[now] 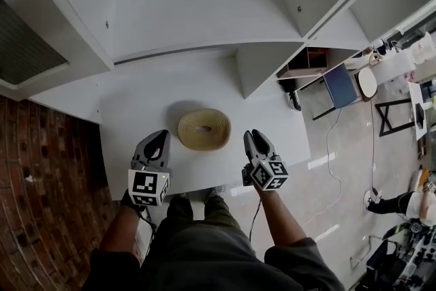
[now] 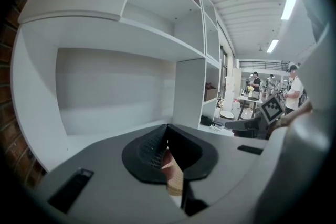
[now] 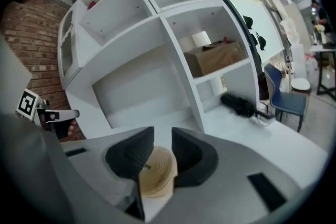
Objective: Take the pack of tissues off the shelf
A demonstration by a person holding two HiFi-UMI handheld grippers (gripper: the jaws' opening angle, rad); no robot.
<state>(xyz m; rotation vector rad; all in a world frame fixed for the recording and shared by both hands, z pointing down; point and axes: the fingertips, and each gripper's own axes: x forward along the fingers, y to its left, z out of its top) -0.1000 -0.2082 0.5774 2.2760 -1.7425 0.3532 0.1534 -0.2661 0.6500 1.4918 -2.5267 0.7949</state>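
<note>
I can make out no pack of tissues in any view. The white shelf unit (image 1: 197,17) stands ahead, and its nearest compartments are bare. A beige coiled roll (image 1: 204,128) lies flat on the white table (image 1: 129,112) between my two grippers. My left gripper (image 1: 159,139) hovers over the table's near left part, and its pads meet at the tips (image 2: 167,136) with nothing held. My right gripper (image 1: 257,138) is level with it to the right of the roll. It is open (image 3: 163,147), and the roll (image 3: 155,170) shows through the gap below.
A cardboard box (image 3: 215,57) sits in a right-hand shelf compartment, with a black bundle (image 3: 239,105) on the surface under it. A small red item (image 3: 92,5) lies on a top shelf. A blue chair (image 1: 338,85) stands to the right and a brick wall (image 1: 41,167) to the left.
</note>
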